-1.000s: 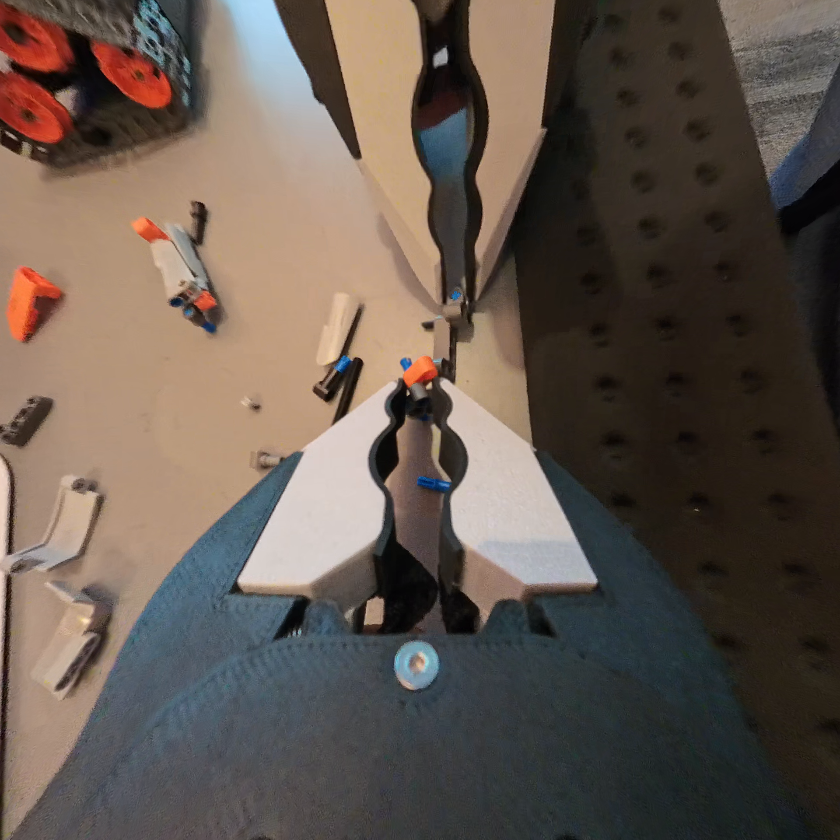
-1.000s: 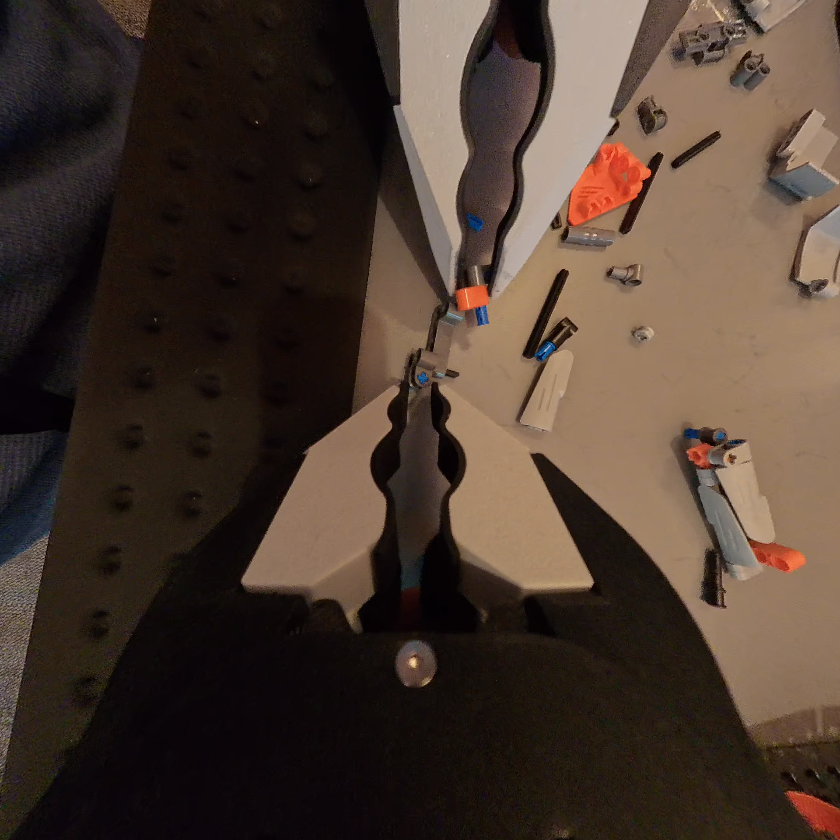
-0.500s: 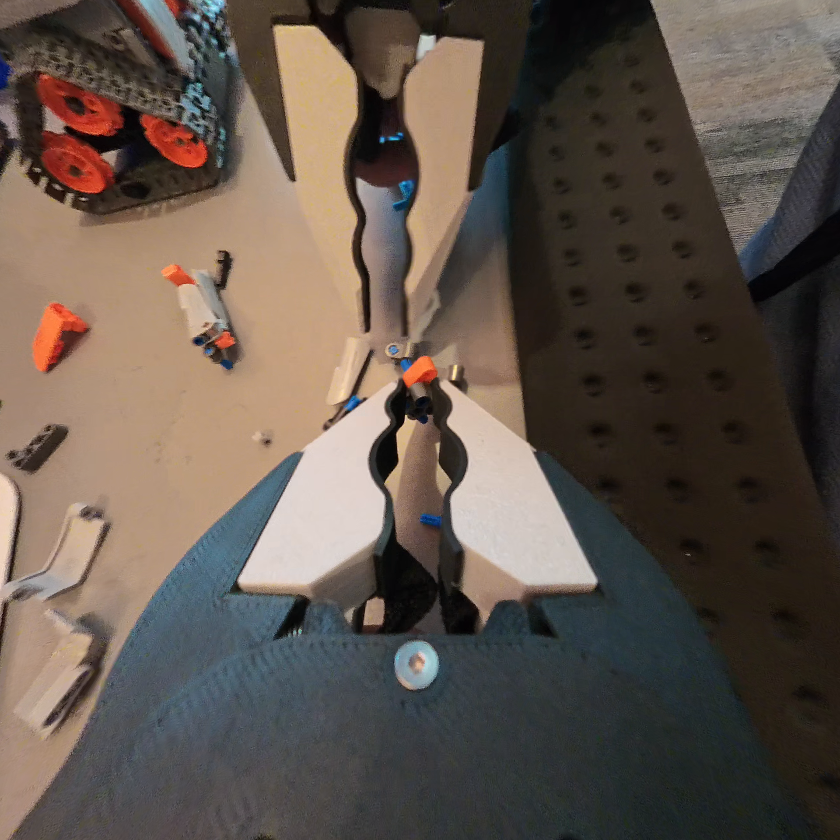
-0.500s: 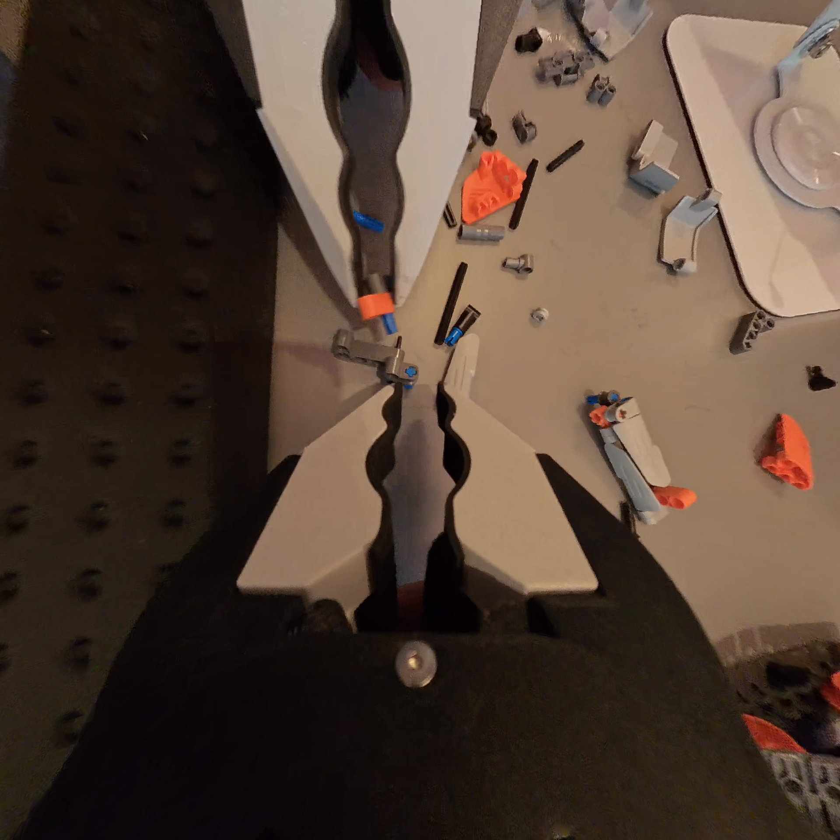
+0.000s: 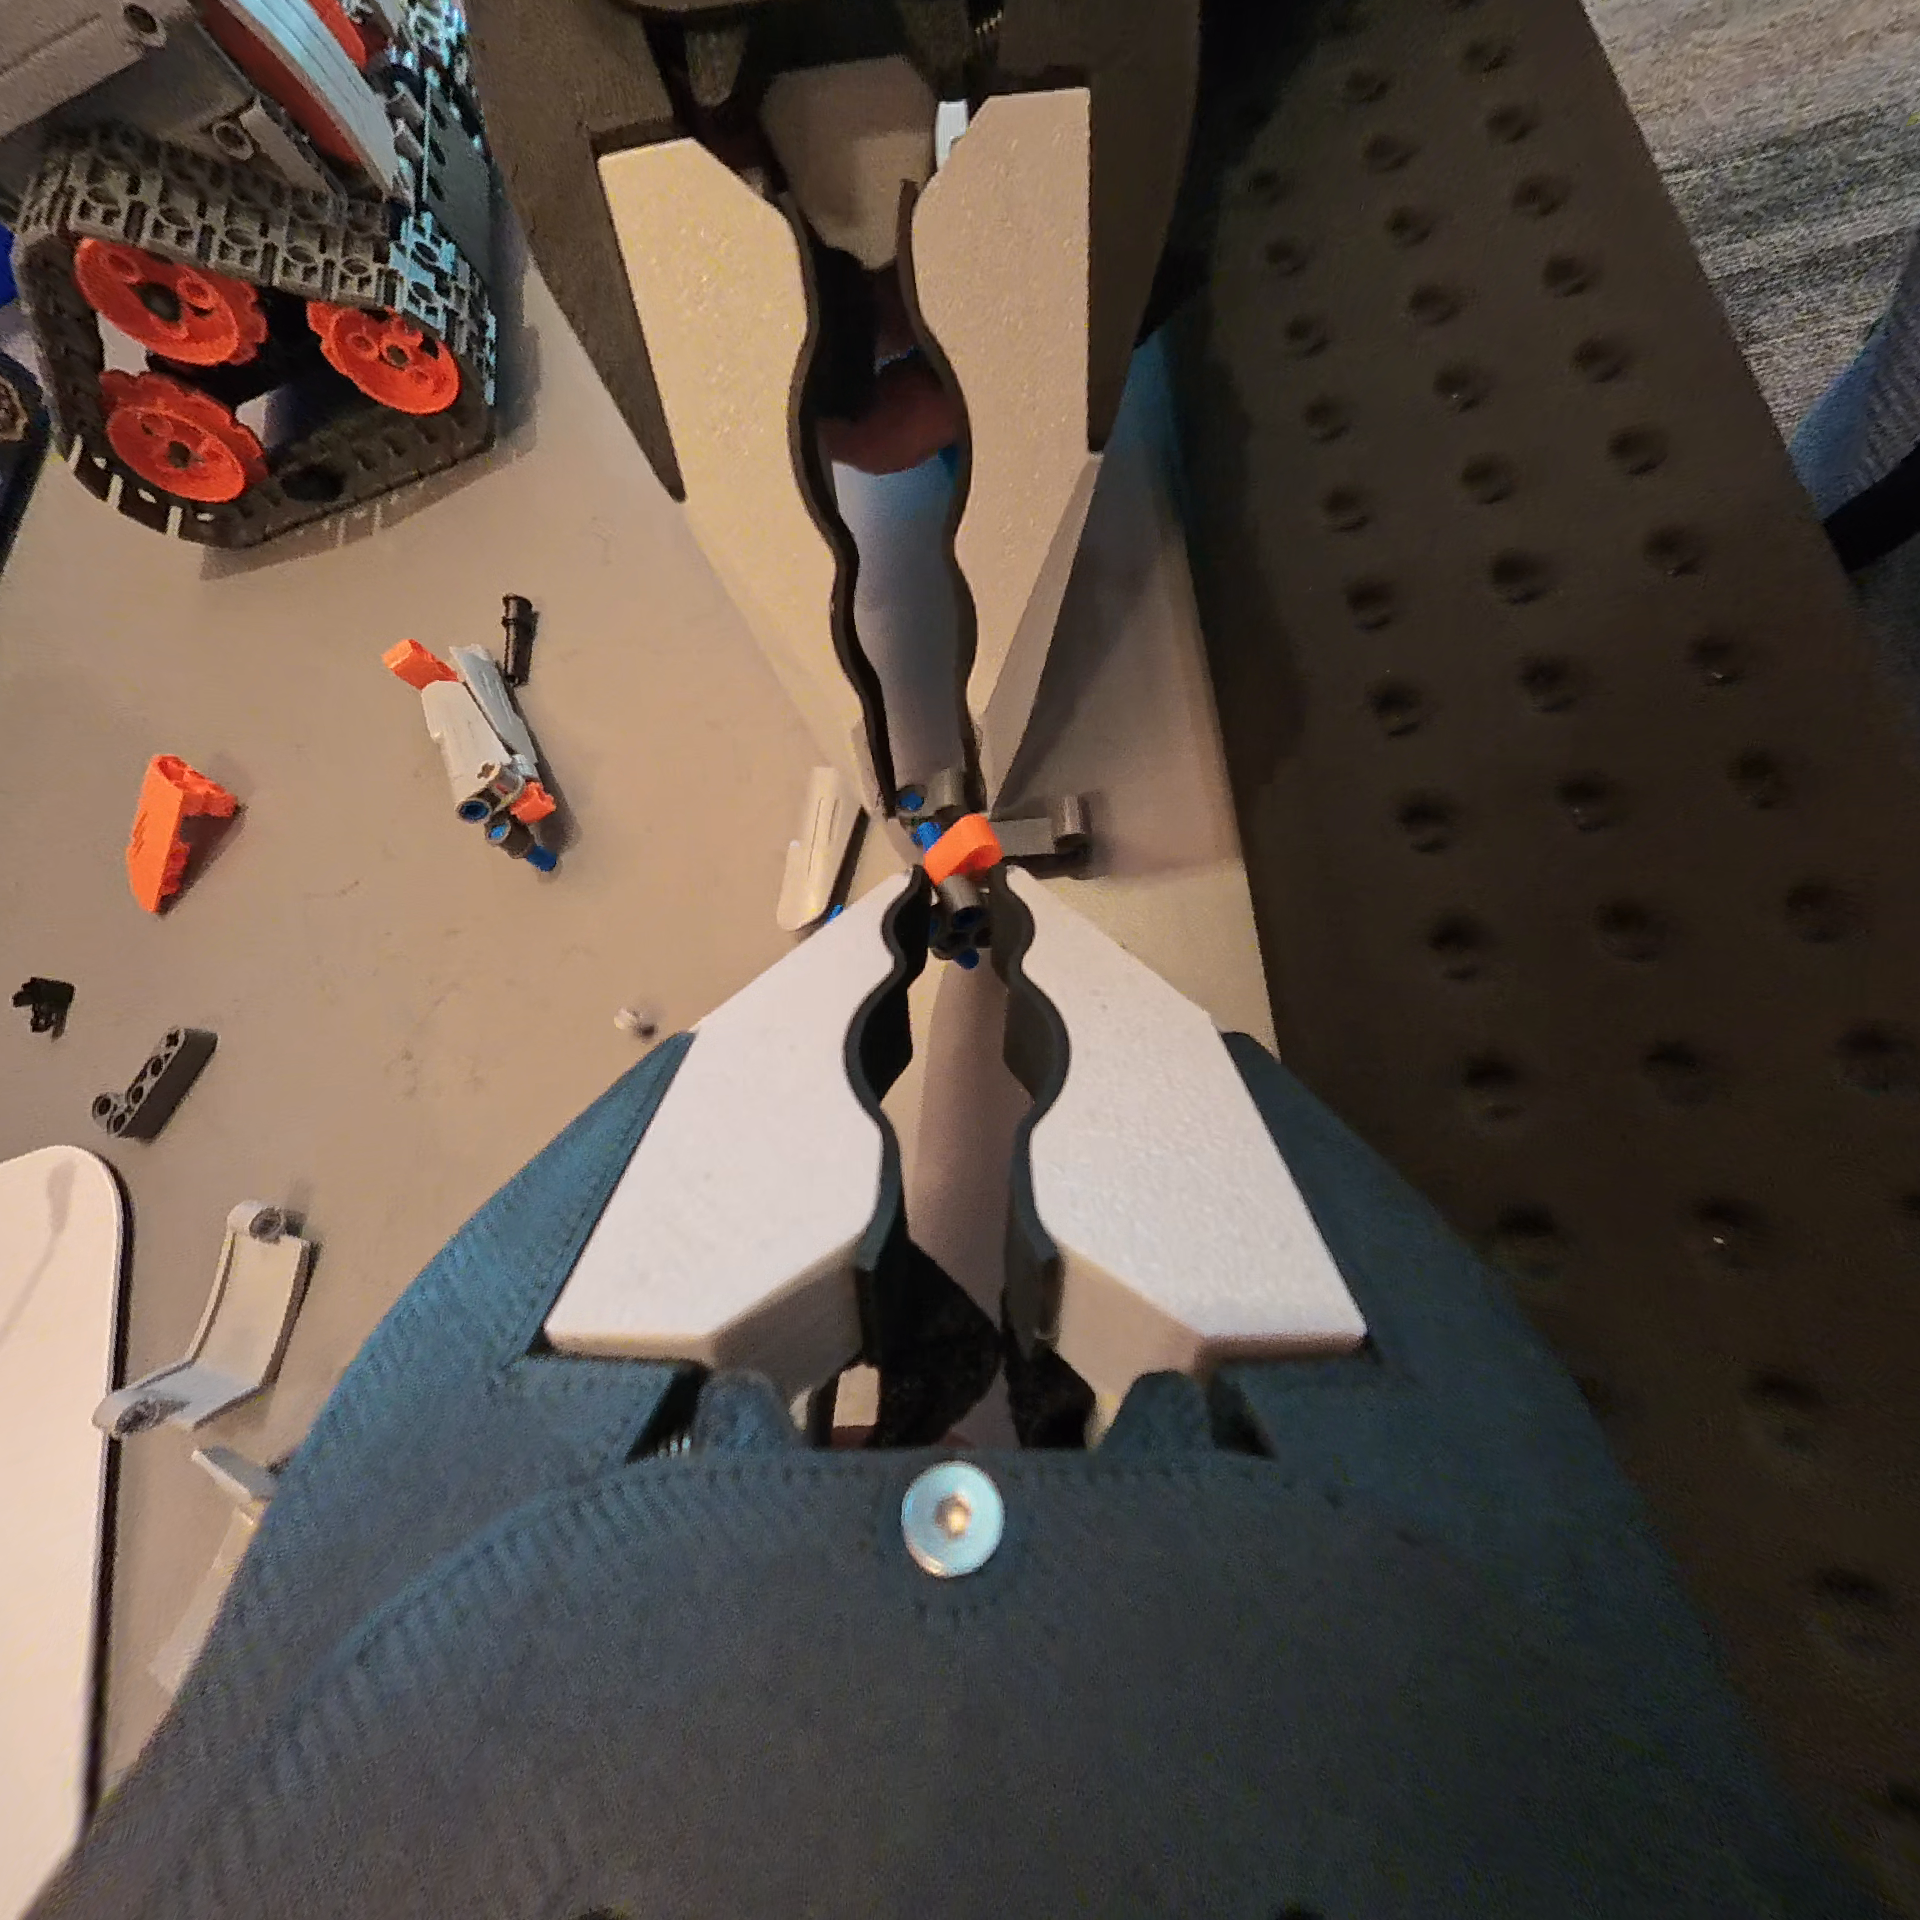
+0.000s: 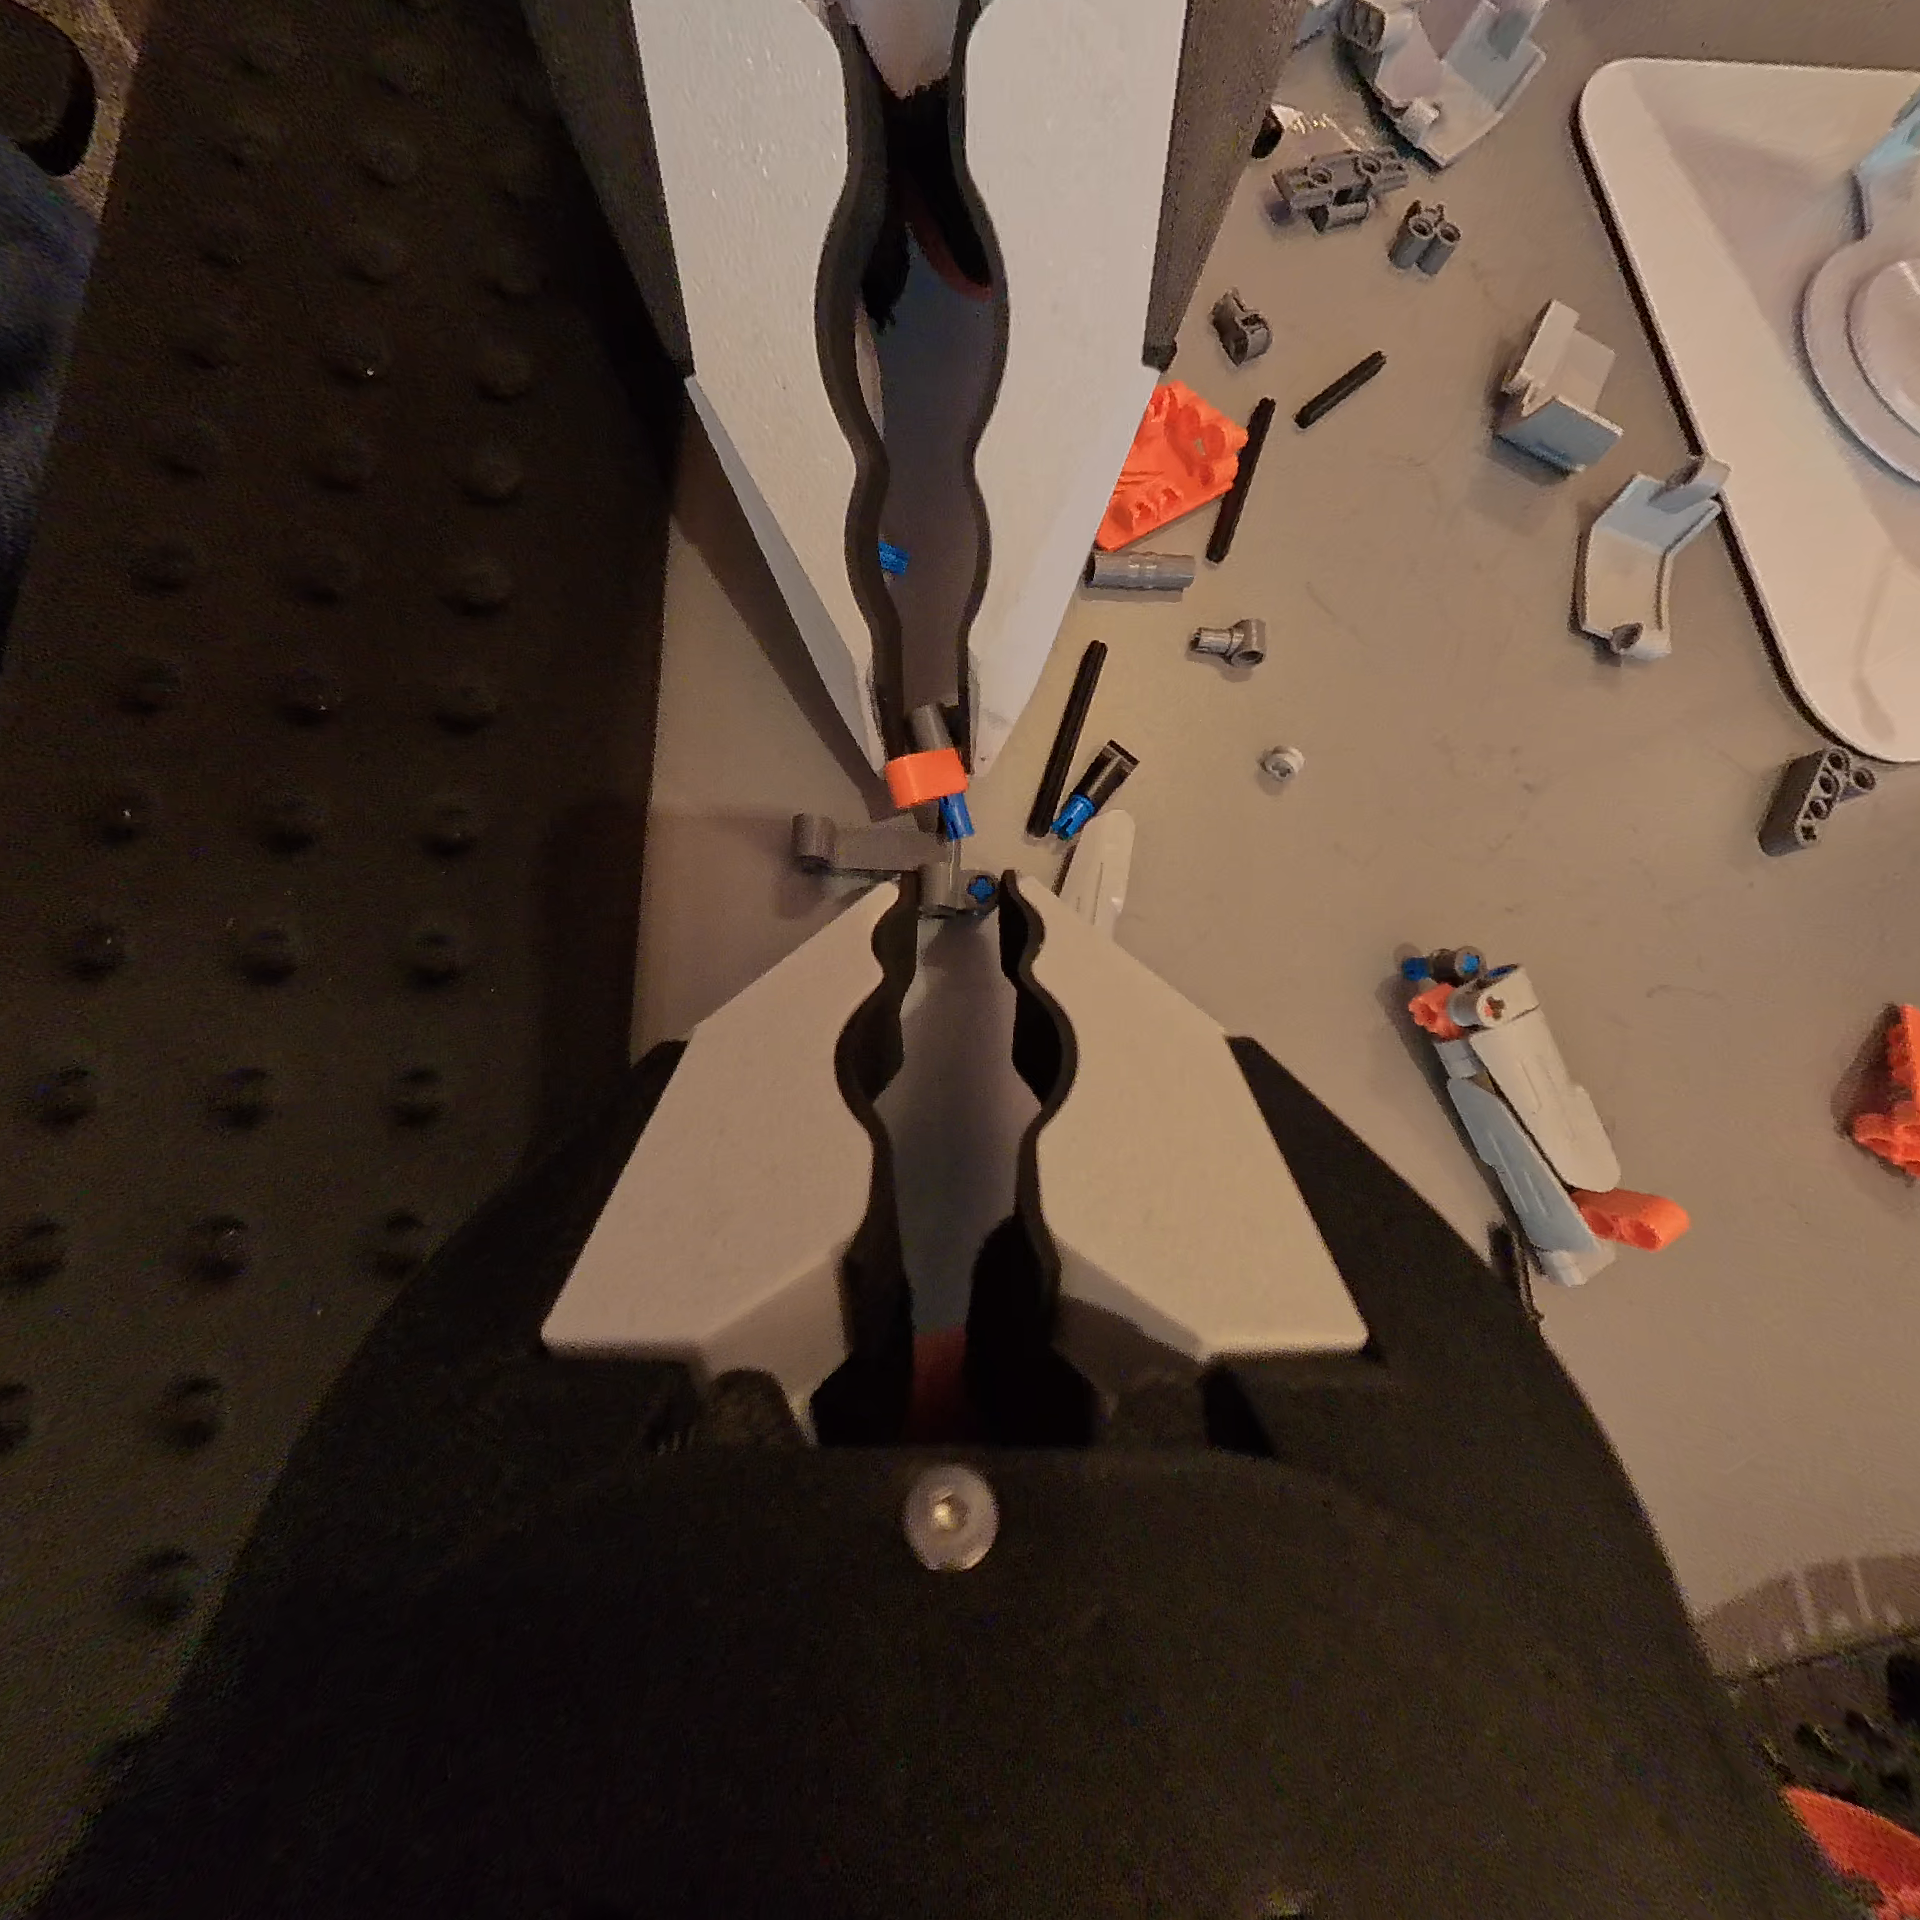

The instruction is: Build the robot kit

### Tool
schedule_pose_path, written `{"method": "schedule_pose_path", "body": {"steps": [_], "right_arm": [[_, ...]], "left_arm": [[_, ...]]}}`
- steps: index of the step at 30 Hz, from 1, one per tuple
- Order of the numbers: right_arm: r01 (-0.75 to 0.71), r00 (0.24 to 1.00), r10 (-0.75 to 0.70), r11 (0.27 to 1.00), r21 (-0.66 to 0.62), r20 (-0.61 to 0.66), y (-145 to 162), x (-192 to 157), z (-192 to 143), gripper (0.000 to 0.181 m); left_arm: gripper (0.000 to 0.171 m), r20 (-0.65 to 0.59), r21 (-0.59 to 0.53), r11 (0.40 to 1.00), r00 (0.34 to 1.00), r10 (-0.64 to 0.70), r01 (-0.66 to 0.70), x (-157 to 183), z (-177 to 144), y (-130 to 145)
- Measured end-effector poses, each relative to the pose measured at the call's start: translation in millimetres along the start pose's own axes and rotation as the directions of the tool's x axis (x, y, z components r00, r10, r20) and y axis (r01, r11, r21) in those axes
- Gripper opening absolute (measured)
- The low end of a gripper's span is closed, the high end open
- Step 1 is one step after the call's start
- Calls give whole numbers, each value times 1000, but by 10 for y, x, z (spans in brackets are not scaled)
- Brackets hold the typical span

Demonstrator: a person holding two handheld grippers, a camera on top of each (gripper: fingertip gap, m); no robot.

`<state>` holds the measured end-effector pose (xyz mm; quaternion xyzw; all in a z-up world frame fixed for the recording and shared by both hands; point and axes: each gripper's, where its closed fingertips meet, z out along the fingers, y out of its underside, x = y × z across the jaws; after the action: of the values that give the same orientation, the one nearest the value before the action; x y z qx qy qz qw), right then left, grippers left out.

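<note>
My left gripper (image 5: 956, 896) is shut on a small dark pin piece with an orange bush (image 5: 962, 850) and blue pin ends. My right gripper (image 6: 958, 891) is shut on a grey connector with a blue pin (image 6: 964, 889); its grey arm (image 6: 844, 844) sticks out sideways. The two grippers face each other tip to tip above the tan table, at the edge of the dark mat. The orange bush piece (image 6: 925, 776) meets the grey connector. In the left wrist view the right gripper (image 5: 935, 800) comes in from the top. In the right wrist view the left gripper (image 6: 927, 750) does.
A dark studded mat (image 5: 1558, 831) lies beside the grippers. A tracked model with orange wheels (image 5: 260, 343) stands at the far left. A white tray (image 6: 1714, 312), an orange wedge (image 6: 1169, 468), black axles (image 6: 1070, 738), a grey-orange assembly (image 6: 1527, 1112) and small grey parts lie on the table. Less than 4 cm separates the two grippers' tips.
The two grippers have drawn together, so the orange bush piece now meets the grey connector. The grey arm has swung sideways. Both views show more of the table.
</note>
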<state>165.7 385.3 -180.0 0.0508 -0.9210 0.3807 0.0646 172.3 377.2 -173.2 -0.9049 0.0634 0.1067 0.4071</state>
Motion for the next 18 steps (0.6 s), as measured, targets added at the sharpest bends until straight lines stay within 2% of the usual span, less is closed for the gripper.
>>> {"method": "schedule_pose_path", "body": {"steps": [3, 6, 8, 18], "right_arm": [[18, 999, -18, 1000, 12, 31, -11, -33, 3, 13], [29, 998, -30, 999, 21, 56, -9, -46, -1, 13], [27, 997, -29, 999, 26, 65, -2, -37, -6, 13], [51, 996, -53, 998, 35, 68, 12, -27, -18, 13]], "left_arm": [[9, 26, -11, 995, 995, 97, -96, -1, 26, 0], [9, 46, -47, 967, 967, 252, -250, 35, 63, 28], [9, 49, -38, 951, 950, 309, -307, 50, 66, 8], [9, 98, -45, 898, 893, 440, -438, 43, 88, 8]]}}
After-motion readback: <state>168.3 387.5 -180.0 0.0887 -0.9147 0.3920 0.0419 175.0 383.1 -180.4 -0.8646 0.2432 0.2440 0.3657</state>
